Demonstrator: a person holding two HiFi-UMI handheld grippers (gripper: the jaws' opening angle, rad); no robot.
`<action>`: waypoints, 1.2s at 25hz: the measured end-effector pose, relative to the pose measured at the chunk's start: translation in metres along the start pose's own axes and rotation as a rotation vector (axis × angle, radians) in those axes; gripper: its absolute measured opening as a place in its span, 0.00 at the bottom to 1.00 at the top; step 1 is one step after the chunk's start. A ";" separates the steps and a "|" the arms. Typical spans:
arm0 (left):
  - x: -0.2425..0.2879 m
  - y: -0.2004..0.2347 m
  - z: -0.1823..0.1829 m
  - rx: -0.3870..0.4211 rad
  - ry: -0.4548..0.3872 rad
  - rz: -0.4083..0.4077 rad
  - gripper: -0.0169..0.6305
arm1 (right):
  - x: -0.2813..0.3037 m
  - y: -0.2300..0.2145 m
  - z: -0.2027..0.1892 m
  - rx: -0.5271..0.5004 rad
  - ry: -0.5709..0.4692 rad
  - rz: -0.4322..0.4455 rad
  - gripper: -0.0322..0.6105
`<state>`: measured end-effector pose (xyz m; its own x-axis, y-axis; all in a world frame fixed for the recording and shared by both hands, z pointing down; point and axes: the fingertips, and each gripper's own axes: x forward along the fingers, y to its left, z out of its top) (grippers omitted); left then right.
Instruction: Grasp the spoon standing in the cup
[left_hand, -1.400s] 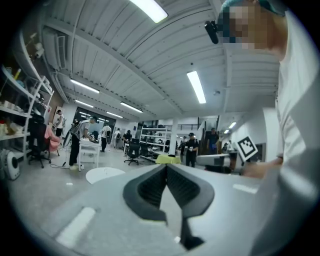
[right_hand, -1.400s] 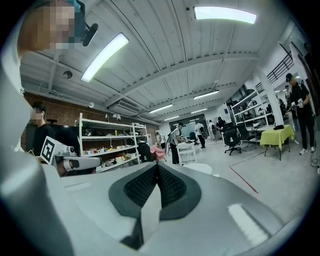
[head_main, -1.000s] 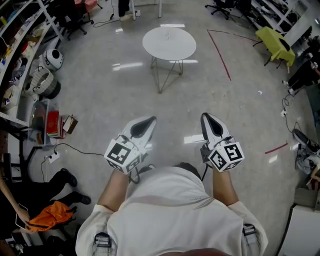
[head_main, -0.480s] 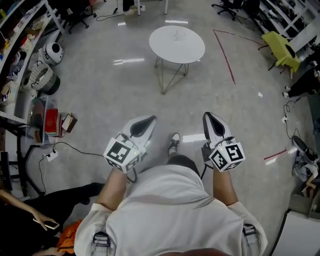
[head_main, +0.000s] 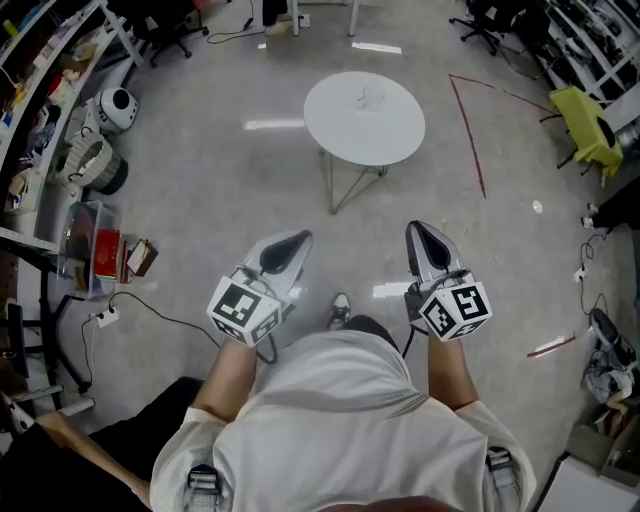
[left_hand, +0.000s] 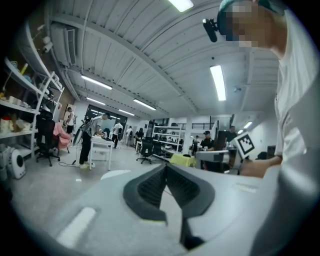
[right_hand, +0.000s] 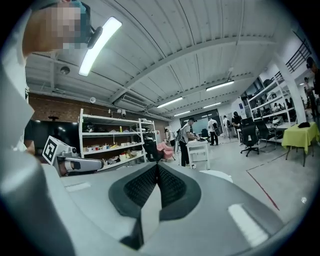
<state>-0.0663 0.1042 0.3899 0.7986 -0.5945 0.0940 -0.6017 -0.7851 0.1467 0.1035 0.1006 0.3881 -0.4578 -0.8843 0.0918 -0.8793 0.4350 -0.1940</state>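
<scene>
My left gripper (head_main: 285, 250) and right gripper (head_main: 420, 240) hang side by side before the white-shirted torso (head_main: 335, 420), above the grey floor (head_main: 200, 200). Both are clenched on nothing. In the left gripper view the ribbed pads (left_hand: 150, 187) meet along one seam, and in the right gripper view the pads (right_hand: 142, 187) do the same. The cup (head_main: 370, 97) stands on the round white table (head_main: 340, 130), near the middle of the tabletop and slightly toward its far edge, well apart from both grippers. It is too small from here for me to tell what stands in it. One shoe (head_main: 340, 308) shows between the grippers.
</scene>
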 end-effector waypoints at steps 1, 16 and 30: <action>0.017 0.008 0.003 0.000 0.002 0.005 0.03 | 0.011 -0.017 0.005 0.001 -0.003 0.002 0.06; 0.185 0.099 0.032 0.018 0.011 0.019 0.03 | 0.135 -0.165 0.032 0.020 0.012 0.016 0.06; 0.250 0.321 0.076 0.016 0.037 -0.143 0.03 | 0.341 -0.172 0.064 0.018 0.020 -0.144 0.06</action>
<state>-0.0606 -0.3100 0.3855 0.8759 -0.4698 0.1096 -0.4818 -0.8641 0.1459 0.1074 -0.2865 0.3908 -0.3293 -0.9339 0.1391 -0.9337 0.3002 -0.1951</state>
